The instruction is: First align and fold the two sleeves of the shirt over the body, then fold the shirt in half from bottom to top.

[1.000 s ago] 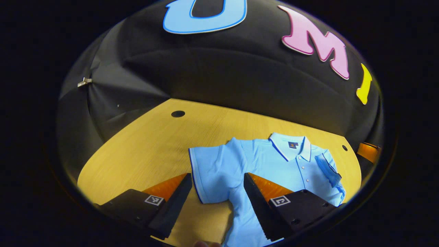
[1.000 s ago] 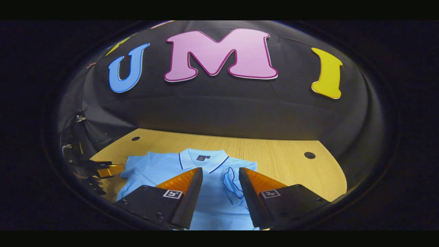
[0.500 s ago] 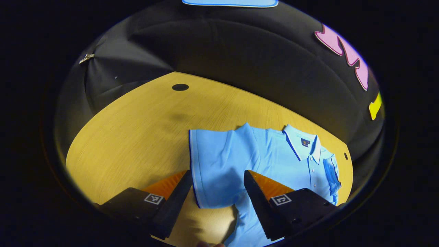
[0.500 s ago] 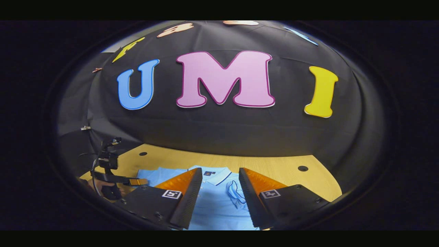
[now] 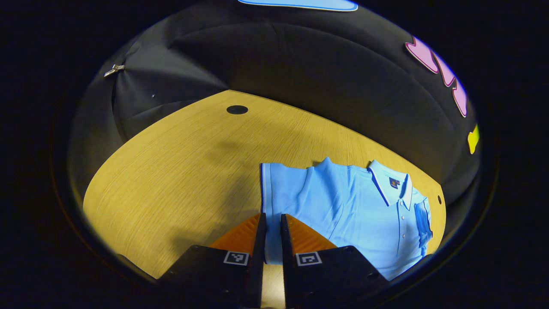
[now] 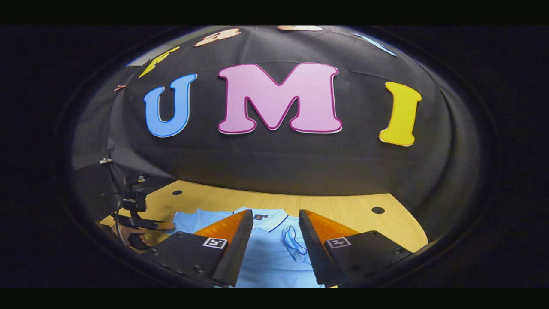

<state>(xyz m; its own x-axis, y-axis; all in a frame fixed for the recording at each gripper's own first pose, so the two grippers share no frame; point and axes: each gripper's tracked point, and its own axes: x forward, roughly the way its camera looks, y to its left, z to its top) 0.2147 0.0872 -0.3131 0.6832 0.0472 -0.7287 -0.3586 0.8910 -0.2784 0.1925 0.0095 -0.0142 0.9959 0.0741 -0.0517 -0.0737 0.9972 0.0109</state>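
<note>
A light blue polo shirt (image 5: 356,214) lies flat on the wooden table (image 5: 171,171), collar (image 5: 390,184) toward the far wall. Its one sleeve (image 5: 287,193) is spread out to the side, and my left gripper (image 5: 272,225) is shut on that sleeve's lower hem corner, with cloth between the fingers. In the right gripper view the shirt (image 6: 268,262) lies below my right gripper (image 6: 274,221), which is open and holds nothing. The other sleeve (image 6: 294,242) lies folded over the body beside the button line. The left gripper (image 6: 165,225) and the hand (image 6: 128,235) holding it show at the far left.
The black booth wall rises close behind the table's far edge. Small round holes sit in the tabletop (image 5: 237,110) (image 6: 378,210). Bare wood stretches to the left of the shirt in the left gripper view.
My left gripper has gone from open around the sleeve's corner to shut on it. The right gripper rose and tilted up a second ago, then held still, open.
</note>
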